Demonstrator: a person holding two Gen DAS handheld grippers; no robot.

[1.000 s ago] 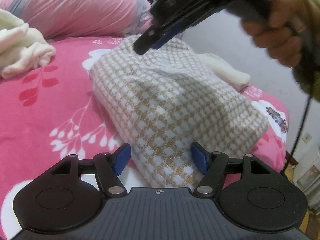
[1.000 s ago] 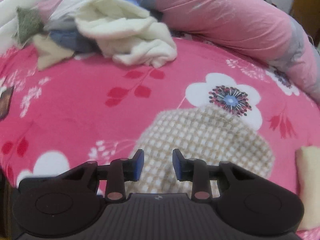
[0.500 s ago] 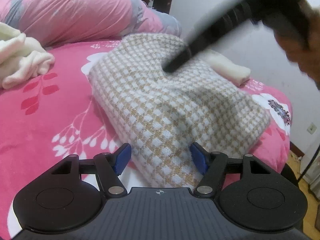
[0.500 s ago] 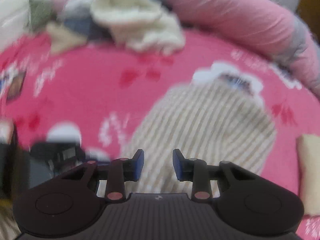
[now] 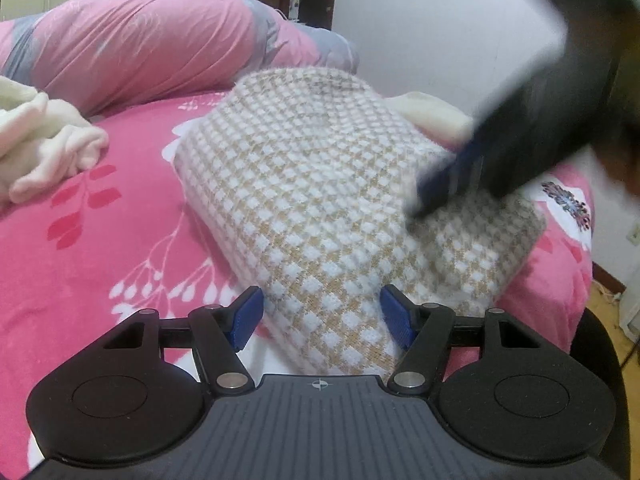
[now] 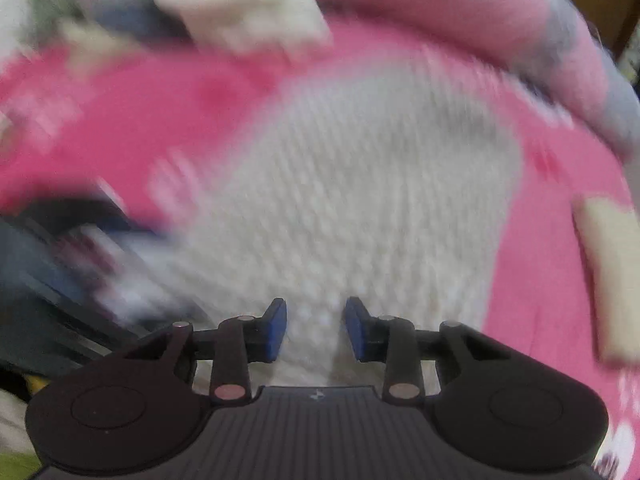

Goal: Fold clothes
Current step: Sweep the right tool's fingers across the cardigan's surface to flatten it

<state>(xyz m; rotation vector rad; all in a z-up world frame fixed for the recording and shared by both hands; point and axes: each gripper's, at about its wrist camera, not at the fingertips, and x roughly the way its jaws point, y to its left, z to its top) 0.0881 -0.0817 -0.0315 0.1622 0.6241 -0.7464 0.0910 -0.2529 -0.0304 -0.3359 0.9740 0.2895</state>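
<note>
Left wrist view. The checked knit garment (image 5: 320, 184) lay folded into a thick bundle on the pink floral bed cover (image 5: 100, 248), filling the centre of the frame; its long axis ran from the lower centre, between my left gripper's (image 5: 322, 318) jaws, toward the upper centre near the rolled pink quilt (image 5: 160, 44). The left jaws stood apart, one on either side of the near end of the bundle; I could not tell whether the pads touched the cloth. The right gripper (image 5: 448, 188), blurred, entered from the upper right with its tip on or just above the bundle's right half. In the right wrist view the right gripper's jaws stood partly apart over the garment, nothing visibly pinched between them. I judged the knit soft, bulky and light, likely to sag and unfold if lifted by one layer; the safer hold was across the whole thickness at a folded edge. A cream garment (image 5: 44, 144) lay at the left edge.
</note>
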